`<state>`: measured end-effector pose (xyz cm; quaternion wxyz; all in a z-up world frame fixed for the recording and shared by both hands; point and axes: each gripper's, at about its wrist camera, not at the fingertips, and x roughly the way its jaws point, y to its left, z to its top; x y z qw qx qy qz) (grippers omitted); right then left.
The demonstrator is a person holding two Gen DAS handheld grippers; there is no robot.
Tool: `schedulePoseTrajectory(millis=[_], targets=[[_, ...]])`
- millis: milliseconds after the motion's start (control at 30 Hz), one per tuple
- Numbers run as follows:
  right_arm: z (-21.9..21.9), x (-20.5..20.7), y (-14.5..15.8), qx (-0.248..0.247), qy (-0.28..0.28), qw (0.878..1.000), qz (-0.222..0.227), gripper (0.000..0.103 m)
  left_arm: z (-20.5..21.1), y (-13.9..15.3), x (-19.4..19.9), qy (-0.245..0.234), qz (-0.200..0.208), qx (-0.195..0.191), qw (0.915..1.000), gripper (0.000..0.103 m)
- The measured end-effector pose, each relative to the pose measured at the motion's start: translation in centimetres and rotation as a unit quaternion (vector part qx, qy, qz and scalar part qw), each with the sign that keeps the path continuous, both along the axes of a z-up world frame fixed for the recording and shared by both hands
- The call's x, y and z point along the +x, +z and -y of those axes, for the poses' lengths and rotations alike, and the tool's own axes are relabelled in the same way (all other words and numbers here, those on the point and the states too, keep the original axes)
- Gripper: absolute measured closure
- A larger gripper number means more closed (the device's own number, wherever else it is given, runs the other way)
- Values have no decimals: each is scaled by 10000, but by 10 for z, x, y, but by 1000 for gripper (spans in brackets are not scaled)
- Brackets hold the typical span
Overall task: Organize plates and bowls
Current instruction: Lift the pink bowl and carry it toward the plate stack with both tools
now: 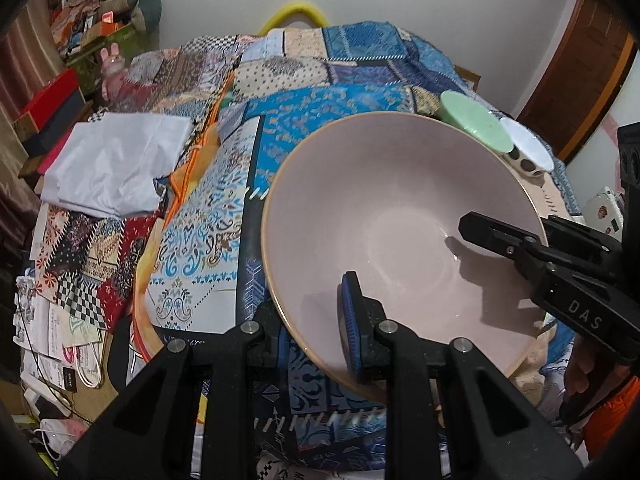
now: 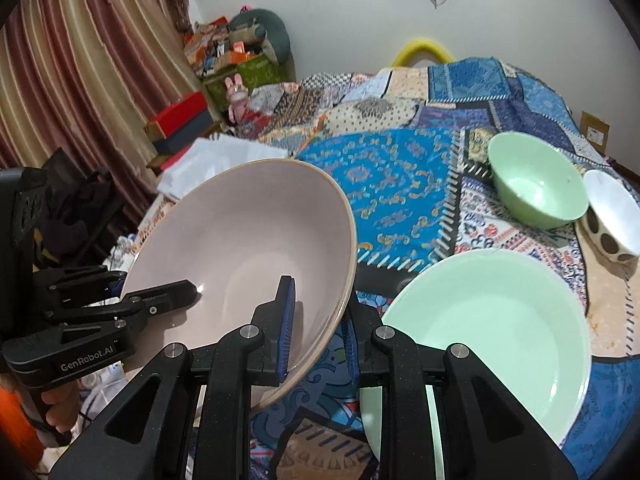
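A large pink bowl (image 1: 400, 232) with a tan rim is held up over the patchwork quilt (image 1: 224, 216) by both grippers at once, tilted so its hollow faces the cameras. The left gripper (image 1: 320, 320) pinches the bowl's near rim: one blue-padded finger lies against the inside wall, the other sits behind the rim under the bowl, mostly hidden. The right gripper (image 2: 320, 320) bites the opposite edge the same way, one blue pad inside the bowl and its partner outside, the wall of the bowl nipped between them. Each gripper shows in the other's view, reaching in over the rim from the side (a hand (image 2: 56, 404) with an orange sleeve grips the left one's handle).

On the quilt just right of the pink bowl, in the right wrist view, lies a wide pale green plate (image 2: 492, 332), partly behind the right gripper's outer finger. Farther back stands a green bowl (image 2: 536, 188), and just beside it, to its right, a white bowl (image 2: 612, 216) with dark spots on its outside, leaning over; whether the two touch I cannot tell. A folded white cloth (image 1: 116, 164) rests on the far left part of the quilt, near the striped curtain (image 2: 80, 60) and a heap of boxes
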<state>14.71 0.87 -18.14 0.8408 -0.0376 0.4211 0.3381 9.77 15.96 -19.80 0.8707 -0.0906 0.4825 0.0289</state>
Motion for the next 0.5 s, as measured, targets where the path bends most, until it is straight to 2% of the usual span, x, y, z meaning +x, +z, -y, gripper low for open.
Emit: schedulePoseTrajectory(millis=[500], targets=[[-23,7,-39,-442,175,9977,-485,83,-21,-52,6,136,-504,-305,9982,80]])
